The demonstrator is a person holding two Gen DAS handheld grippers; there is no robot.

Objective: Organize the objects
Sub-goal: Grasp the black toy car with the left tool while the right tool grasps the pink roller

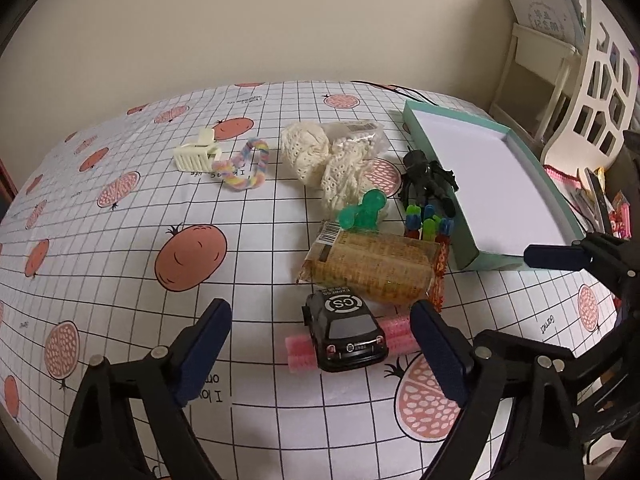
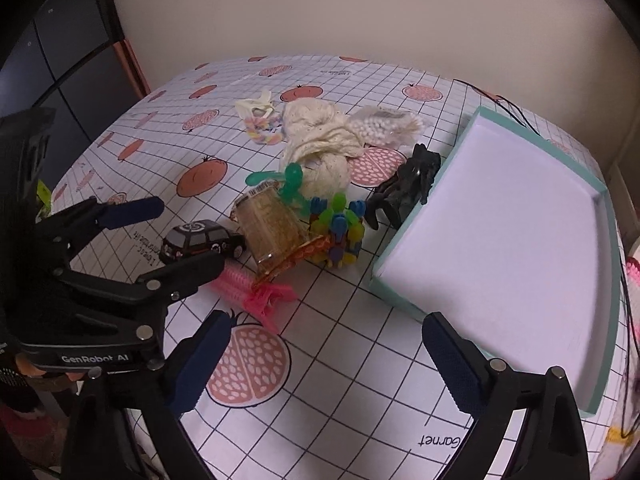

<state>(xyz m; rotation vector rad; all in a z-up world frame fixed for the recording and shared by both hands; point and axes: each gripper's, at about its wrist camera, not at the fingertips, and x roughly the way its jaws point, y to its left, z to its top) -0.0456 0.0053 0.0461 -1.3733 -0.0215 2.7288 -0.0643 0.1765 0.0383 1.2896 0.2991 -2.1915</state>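
- Left claw [image 1: 320, 344] is wide open w/ nothing in it. It hangs over the toy car [image 1: 344, 330], one blue ribbed pad each side, not touching.
- Right claw [image 2: 326, 360] is wide open too, nothing in it, over bare cloth near the box [image 2: 592, 280] corner.
- Toy car is small, black, shiny, w/ a round white mark on its roof. It sits on a pink bumpy hair roller [image 1: 394, 336].
- Just behind it lies a snack pack [image 1: 372, 270], crinkly clear wrap, tan inside.
- Green see-thru plastic toy [image 1: 364, 212] sits by the pack's far edge; bright little plastic pegs [image 1: 426, 224] stand beside it.
- Black toy figure [image 1: 426, 178] leans at the box wall.
- Box is a flat teal tray, white inside, at the right of the worktop [image 1: 120, 280].
- Cream knit cloth [image 1: 316, 160], holey & soft, is bunched in the middle.
- Far left: cream hair clip [image 1: 198, 152] w/ teeth, next to a fuzzy pastel loop [image 1: 246, 166].
- Worktop has a white grid cloth w/ red fruit pics.
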